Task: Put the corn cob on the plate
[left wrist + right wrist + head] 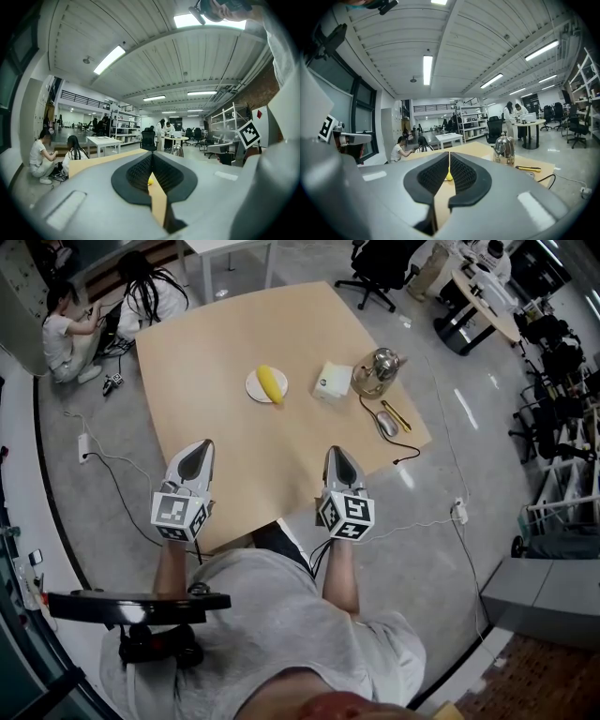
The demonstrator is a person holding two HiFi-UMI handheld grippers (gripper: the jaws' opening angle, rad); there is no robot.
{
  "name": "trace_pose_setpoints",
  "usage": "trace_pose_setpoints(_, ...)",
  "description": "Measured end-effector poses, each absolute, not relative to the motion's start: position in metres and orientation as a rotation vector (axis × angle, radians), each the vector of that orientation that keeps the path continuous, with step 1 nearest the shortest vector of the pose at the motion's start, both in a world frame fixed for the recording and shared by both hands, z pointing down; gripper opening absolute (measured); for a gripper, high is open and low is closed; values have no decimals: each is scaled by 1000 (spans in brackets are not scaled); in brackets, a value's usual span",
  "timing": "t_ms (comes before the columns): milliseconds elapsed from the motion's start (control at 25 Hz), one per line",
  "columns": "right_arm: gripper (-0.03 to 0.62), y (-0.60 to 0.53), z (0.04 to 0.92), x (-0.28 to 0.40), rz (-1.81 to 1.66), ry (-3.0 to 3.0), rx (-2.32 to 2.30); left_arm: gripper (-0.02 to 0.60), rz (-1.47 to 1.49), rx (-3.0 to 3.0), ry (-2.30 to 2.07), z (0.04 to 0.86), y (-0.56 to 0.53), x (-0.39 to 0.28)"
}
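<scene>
A yellow corn cob (271,383) lies on a small white plate (253,390) near the middle of the tan table (225,343). Through the jaws' gap in each gripper view the corn cob (150,179) (448,176) shows as a small yellow spot far ahead. My left gripper (198,457) hovers over the table's near edge, jaws together and empty. My right gripper (337,463) sits level with it to the right, also shut on nothing. Both are well short of the plate.
Right of the plate are a white box (331,381), a metal kettle (377,371) (504,148), a grey mouse (386,423) with its cable, and a yellow tool (396,415). Two people (103,306) sit on the floor at the far left. Office chairs and desks stand beyond.
</scene>
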State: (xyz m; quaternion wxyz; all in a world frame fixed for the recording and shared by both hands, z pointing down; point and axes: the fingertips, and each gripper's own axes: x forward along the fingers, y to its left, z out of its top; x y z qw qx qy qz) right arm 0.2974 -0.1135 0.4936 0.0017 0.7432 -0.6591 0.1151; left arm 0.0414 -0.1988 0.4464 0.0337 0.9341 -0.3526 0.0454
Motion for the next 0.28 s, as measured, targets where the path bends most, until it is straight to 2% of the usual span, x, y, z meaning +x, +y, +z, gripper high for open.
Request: trace_pose_setpoints(280,14,-118,500,295,371,-2072,2316,20,141,2876,-1076,458,-204,43)
